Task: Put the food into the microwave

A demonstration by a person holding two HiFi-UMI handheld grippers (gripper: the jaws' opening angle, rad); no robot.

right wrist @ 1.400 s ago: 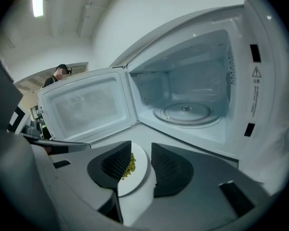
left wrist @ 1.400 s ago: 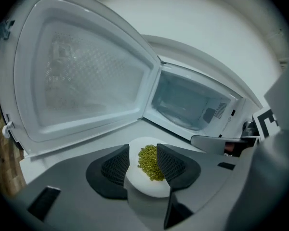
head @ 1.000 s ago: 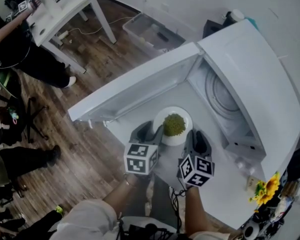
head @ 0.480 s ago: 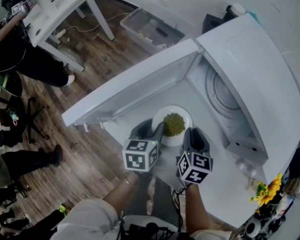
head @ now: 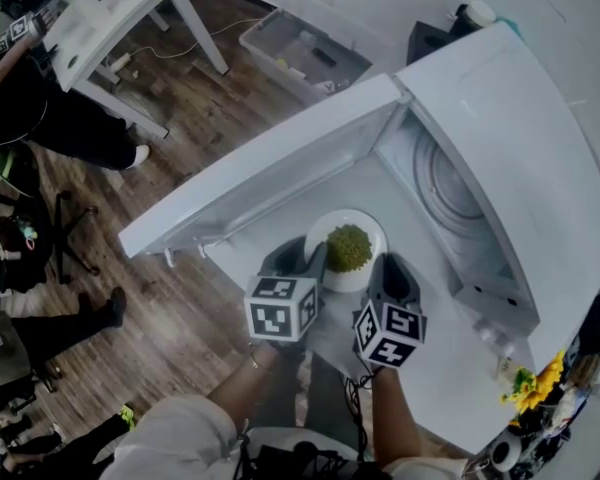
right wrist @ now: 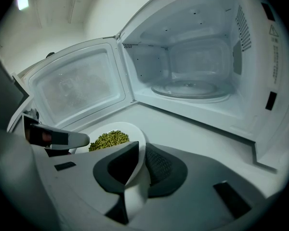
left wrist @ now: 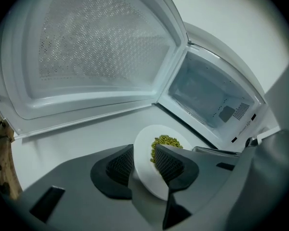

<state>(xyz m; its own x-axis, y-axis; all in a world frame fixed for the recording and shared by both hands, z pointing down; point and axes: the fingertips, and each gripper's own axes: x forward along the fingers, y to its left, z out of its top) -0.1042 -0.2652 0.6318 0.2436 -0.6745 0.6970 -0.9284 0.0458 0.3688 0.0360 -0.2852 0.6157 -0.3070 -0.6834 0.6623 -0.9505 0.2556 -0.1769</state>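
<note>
The shallow round white bowl (head: 372,226) of small green peas (head: 348,247) sits on the white tabletop (head: 440,368), just in front of the white microwave (head: 500,158), whose door (head: 270,168) hangs wide open. My left tongs (left wrist: 143,160) have just been narrowing but stand spread, with the bowl's left rim between the 2 jaws. My right tongs (right wrist: 142,153) have just been closing and pinch the right rim.

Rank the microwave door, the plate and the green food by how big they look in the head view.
Largest to smallest:
1. microwave door
2. plate
3. green food, which fits inside the plate's rim
</note>
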